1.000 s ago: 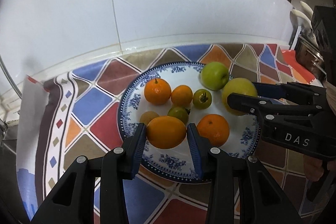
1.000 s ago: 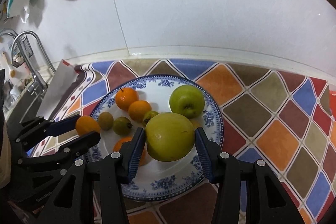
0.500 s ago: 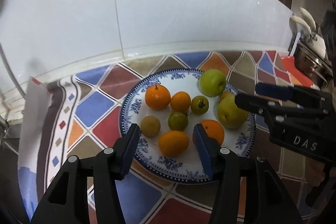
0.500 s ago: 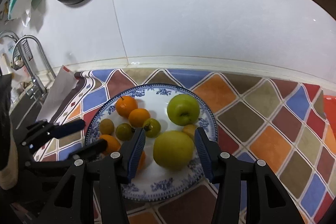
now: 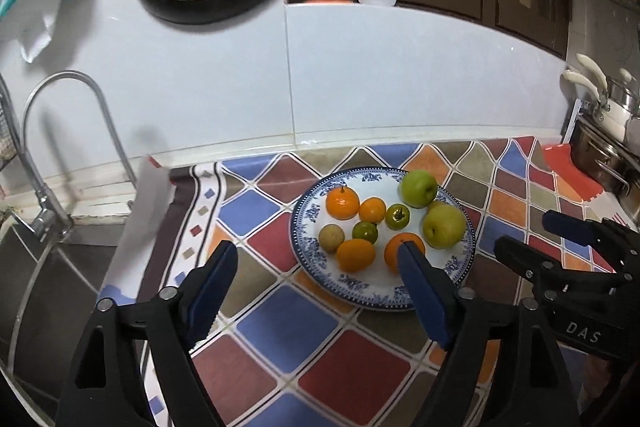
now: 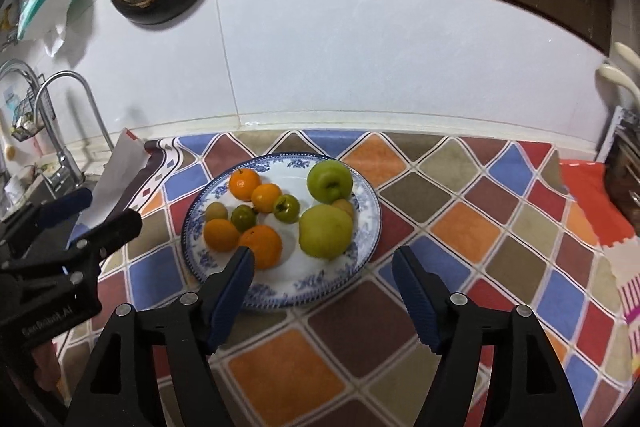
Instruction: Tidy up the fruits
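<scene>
Glossy glazed ceramic plate on smooth patterned mat; shiny metal faucet

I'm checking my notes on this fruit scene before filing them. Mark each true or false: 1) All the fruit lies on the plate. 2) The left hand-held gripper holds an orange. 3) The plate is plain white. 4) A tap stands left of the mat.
1) True: every fruit lies on the plate.
2) False: the left hand-held gripper is opening, nothing between its jaws.
3) False: it has a blue floral rim.
4) True: the tap stands left of the mat.
</scene>
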{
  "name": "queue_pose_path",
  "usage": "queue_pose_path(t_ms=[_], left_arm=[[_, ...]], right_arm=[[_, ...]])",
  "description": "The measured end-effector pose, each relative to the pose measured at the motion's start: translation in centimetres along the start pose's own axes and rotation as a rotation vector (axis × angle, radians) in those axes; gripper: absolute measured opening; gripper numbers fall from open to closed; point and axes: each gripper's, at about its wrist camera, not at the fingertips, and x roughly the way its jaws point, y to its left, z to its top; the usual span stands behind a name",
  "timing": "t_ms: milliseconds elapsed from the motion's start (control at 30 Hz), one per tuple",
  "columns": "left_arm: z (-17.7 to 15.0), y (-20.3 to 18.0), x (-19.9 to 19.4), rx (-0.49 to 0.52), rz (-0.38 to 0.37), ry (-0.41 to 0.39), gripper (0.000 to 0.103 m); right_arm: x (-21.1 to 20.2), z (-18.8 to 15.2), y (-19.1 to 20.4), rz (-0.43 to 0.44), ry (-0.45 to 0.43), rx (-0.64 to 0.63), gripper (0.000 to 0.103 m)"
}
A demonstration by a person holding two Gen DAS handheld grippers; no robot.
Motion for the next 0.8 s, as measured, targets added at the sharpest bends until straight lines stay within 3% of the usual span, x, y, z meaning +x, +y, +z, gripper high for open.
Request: queue_pose_path(t_ms=[467,800], left_arm=[[-1.4,0.9,-7.1,0.052,-0.042,-0.090,0.091],[-3.3,0.1,-12.1,0.009,-0.018,-0.126,0.095]], right_arm=[[-8.0,-2.5,2.8,-0.071,-0.098,0.024,0.077],[-13.5,-3.8,2.9,-0.071,-0.145,-0.002,0.081]])
